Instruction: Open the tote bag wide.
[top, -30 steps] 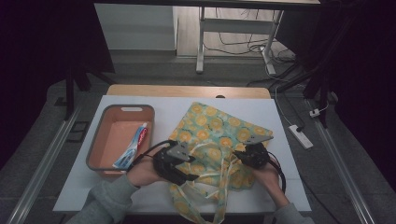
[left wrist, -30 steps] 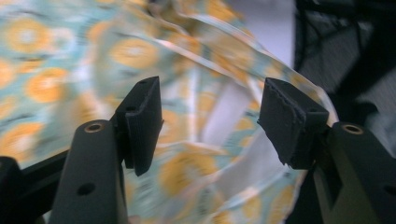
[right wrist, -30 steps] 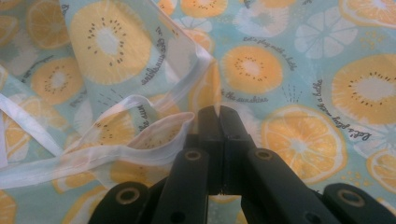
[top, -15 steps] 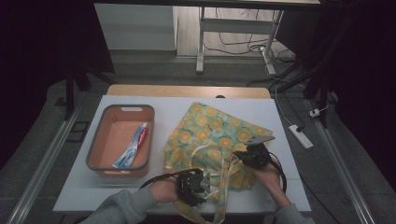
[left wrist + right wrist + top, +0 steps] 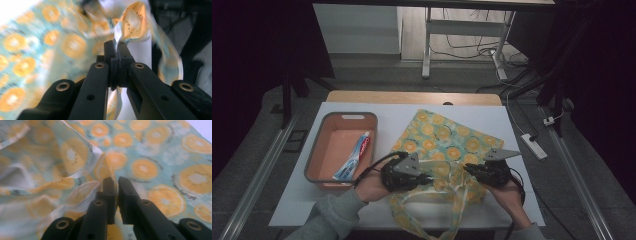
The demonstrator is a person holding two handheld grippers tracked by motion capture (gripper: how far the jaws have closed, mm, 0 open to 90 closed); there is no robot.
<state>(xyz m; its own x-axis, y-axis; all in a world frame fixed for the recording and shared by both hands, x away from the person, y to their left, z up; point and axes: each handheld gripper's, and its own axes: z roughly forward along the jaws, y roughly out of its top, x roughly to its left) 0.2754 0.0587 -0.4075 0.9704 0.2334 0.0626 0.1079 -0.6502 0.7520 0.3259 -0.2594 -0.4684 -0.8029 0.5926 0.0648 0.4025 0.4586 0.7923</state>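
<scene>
Left gripper view shows my left gripper (image 5: 117,47) with jaws pressed together on a strap (image 5: 135,22) of the bag (image 5: 37,50), which rises out above the tips toward the upper centre of the frame. From above, this gripper (image 5: 424,177) sits at the bag's lower left edge, and the right gripper (image 5: 469,170) at the lower right, jaws nearly closed on the bag's rim fabric. The bag (image 5: 447,137) lies flat, extending from both grippers toward the upper middle of the frame. I judge its mouth is between them. The tray (image 5: 314,162) with toothpaste (image 5: 354,157) stays left, nearer my left hand.
</scene>
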